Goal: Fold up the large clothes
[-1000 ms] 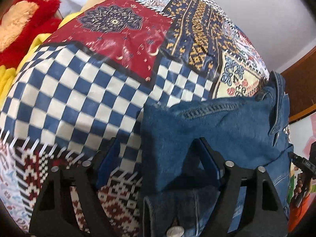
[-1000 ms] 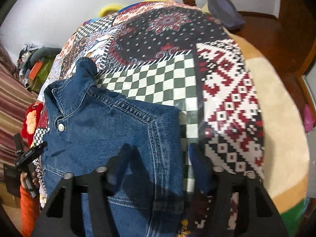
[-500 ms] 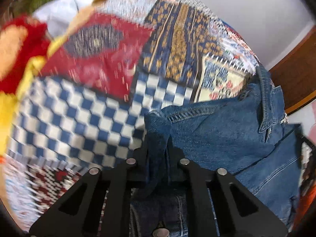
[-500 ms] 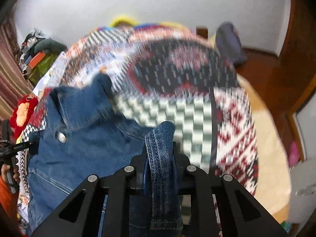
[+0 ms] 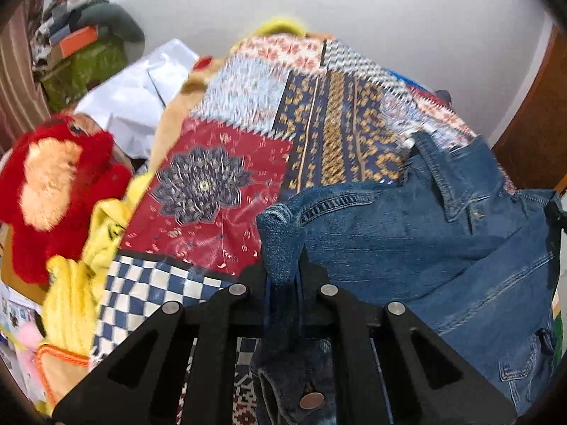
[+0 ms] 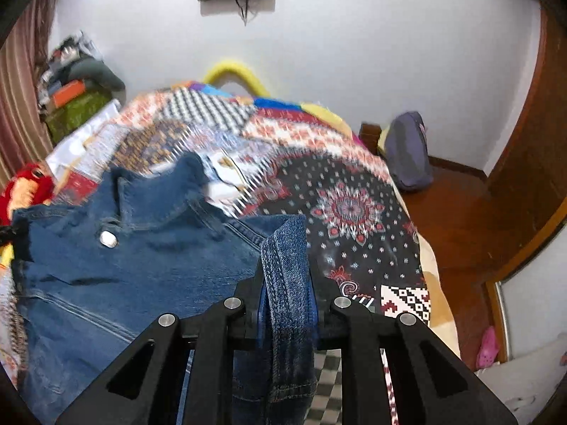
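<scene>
A blue denim jacket (image 5: pixel 407 241) lies front up on a patchwork bedspread (image 5: pixel 219 191), collar toward the far side. My left gripper (image 5: pixel 283 283) is shut on the jacket's left shoulder corner and holds it raised off the bed. In the right wrist view the same jacket (image 6: pixel 141 265) shows its collar and a metal button (image 6: pixel 108 239). My right gripper (image 6: pixel 287 290) is shut on the jacket's right shoulder corner, a fold of denim standing up between its jaws. The jacket's lower part hangs below both grippers, out of sight.
A red and yellow plush toy (image 5: pixel 53 191) and white cloth (image 5: pixel 141 95) lie at the bed's left edge. Piled boxes (image 5: pixel 78 56) stand in the far left corner. A grey bag (image 6: pixel 407 152) sits on the wooden floor right of the bed (image 6: pixel 354 212). A white wall lies behind.
Both grippers closed on the jacket's shoulder corners and lifted them off the bed. Both views have tilted up, so the wall and far end of the bed now show.
</scene>
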`<state>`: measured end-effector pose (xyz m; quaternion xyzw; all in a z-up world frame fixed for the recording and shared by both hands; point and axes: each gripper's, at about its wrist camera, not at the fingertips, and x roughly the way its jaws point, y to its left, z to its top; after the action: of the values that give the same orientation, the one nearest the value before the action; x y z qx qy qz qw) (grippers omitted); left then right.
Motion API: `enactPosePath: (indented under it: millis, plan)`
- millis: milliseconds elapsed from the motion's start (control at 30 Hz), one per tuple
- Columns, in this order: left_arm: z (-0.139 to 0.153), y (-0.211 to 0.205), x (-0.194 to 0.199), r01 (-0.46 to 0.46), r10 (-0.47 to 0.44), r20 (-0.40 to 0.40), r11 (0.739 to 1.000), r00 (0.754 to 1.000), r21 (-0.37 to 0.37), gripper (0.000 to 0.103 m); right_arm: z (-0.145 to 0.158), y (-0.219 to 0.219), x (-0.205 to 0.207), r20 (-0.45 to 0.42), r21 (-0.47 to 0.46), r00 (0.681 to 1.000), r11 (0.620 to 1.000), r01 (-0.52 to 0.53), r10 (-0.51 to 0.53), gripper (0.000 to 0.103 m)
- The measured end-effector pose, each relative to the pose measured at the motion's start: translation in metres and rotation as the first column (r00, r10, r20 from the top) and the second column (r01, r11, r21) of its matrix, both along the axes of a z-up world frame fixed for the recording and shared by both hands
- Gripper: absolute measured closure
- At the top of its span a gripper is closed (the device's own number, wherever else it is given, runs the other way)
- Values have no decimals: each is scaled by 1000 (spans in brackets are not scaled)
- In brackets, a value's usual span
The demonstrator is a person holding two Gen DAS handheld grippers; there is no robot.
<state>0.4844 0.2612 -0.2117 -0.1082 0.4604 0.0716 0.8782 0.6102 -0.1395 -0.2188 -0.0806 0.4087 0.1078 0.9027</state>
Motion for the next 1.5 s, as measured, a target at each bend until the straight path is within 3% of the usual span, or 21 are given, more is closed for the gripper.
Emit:
enactPosePath:
  millis: [200, 300, 500, 533, 567, 633, 733, 900, 967, 1133, 1300, 1500]
  plan:
    - [-35, -1, 13, -1, 2, -62, 1000, 998, 24, 92, -60, -9, 23, -84, -34, 995, 998, 44, -47, 88]
    - [-52, 1, 19, -13, 17, -88, 999, 996, 52, 85, -82, -15, 27, -110, -22, 992, 998, 57, -59, 87]
    - [-58, -2, 21, 0, 6, -88, 998, 996, 68, 83, -96, -16, 28, -134, -16, 989, 998, 62, -63, 84]
    - [-58, -5, 22, 8, 0, -101, 997, 995, 73, 81, -96, -15, 28, -133, -40, 989, 997, 64, -69, 75]
    - [-58, -7, 23, 18, -8, -112, 996, 994, 82, 78, -95, -11, 29, -122, -95, 989, 993, 72, -83, 57]
    - [-56, -15, 22, 44, -28, -141, 993, 990, 108, 71, -94, -8, 28, -77, -210, 990, 972, 101, -119, 33]
    - [-52, -25, 15, 66, -47, -159, 990, 986, 121, 56, -86, -9, 22, -78, -230, 992, 970, 78, -98, 32]
    - [-30, -40, -5, 72, -58, -140, 993, 988, 95, 44, -58, -9, -4, -78, -213, 995, 976, 49, -67, 32]
    - [-13, -48, -19, 85, -79, -105, 995, 991, 55, 38, -40, -9, -19, -59, -187, 997, 981, 45, -57, 32]
    - [34, -76, -59, 125, -125, -5, 990, 992, 57, 30, 5, -5, -74, 0, -98, 1000, 995, 14, -14, 32]
    - [78, -98, -106, 141, -146, 96, 988, 985, 59, 14, 44, -2, -128, 30, -28, 999, 1000, -10, 11, 27]
    - [106, -113, -167, 145, -151, 182, 988, 972, 47, 5, 78, -5, -192, 69, 50, 997, 998, -35, 32, 22]
